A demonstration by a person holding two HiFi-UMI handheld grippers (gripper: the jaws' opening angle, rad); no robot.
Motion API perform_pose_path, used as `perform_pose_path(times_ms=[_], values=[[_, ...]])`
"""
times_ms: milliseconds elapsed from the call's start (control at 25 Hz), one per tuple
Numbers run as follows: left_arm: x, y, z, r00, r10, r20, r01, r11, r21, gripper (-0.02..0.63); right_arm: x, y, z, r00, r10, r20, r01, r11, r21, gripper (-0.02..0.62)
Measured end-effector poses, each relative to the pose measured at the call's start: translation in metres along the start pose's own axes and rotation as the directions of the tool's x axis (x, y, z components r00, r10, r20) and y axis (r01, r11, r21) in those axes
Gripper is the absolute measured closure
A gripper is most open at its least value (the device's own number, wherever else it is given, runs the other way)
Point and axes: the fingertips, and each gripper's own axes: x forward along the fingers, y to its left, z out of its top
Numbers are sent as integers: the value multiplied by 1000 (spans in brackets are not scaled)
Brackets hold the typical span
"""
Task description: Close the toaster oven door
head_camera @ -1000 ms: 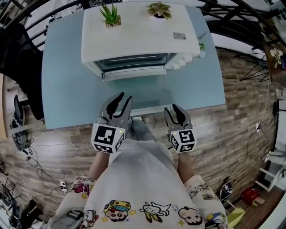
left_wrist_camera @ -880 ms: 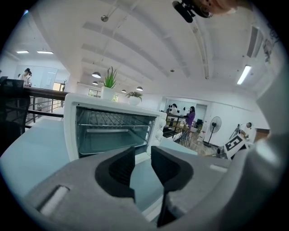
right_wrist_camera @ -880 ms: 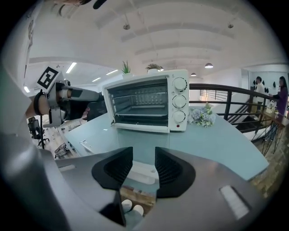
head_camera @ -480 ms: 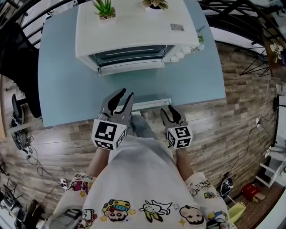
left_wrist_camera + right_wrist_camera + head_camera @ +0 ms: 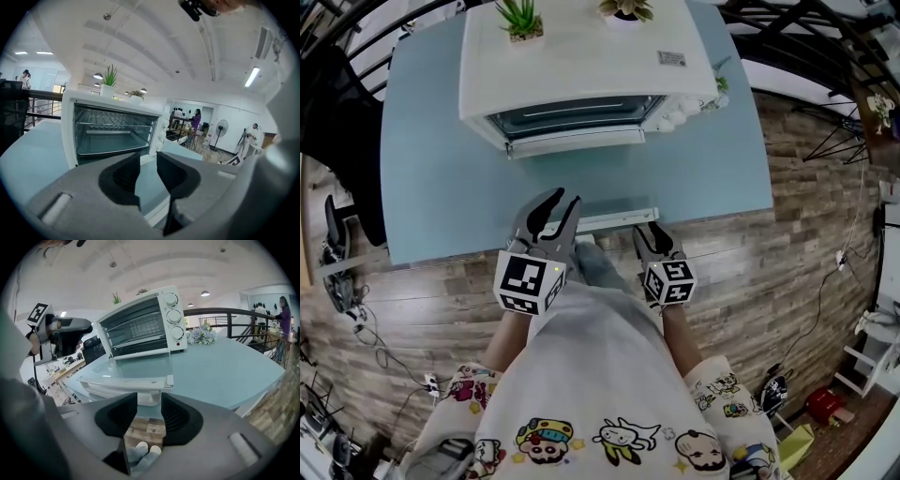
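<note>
Two tongs parted and empty: left tongs (image 5: 562,202), right tongs (image 5: 652,234).
Clear glass door (image 5: 581,183) of white toaster oven (image 5: 581,56) lying flat over pale blue counter (image 5: 431,187), white handle bar (image 5: 617,217) at near edge; right tongs freshly widened, just below that bar, nothing between. Risk: lifting off-centre or too fast, slipping off bar, letting door drop back or slam, shoving light oven backward.

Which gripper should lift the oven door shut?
The right gripper: its jaws, just opened wider and empty, sit right under the door handle. The left gripper, also open, sits off the handle's end, aimed into the oven.
</note>
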Motion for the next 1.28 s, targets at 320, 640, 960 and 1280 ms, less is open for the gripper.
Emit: perform_pose_path(times_ms=[320, 640, 960, 1280], values=[[-5, 3, -7, 1000, 18, -7, -18, 1000, -9, 503, 7, -5, 4, 999, -16, 40, 16, 1000, -3, 439], [-9, 7, -9, 1000, 24, -7, -24, 1000, -9, 503, 14, -13, 3, 998, -61, 33, 62, 997, -38, 509], [-16, 9, -7, 1000, 30, 2, -30, 1000, -4, 503, 7, -11, 10, 996, -77, 53, 80, 996, -47, 515], [-27, 18, 2, 998, 53, 29, -53, 999, -6, 503, -6, -5, 28, 995, -71, 77, 75, 996, -49, 515]])
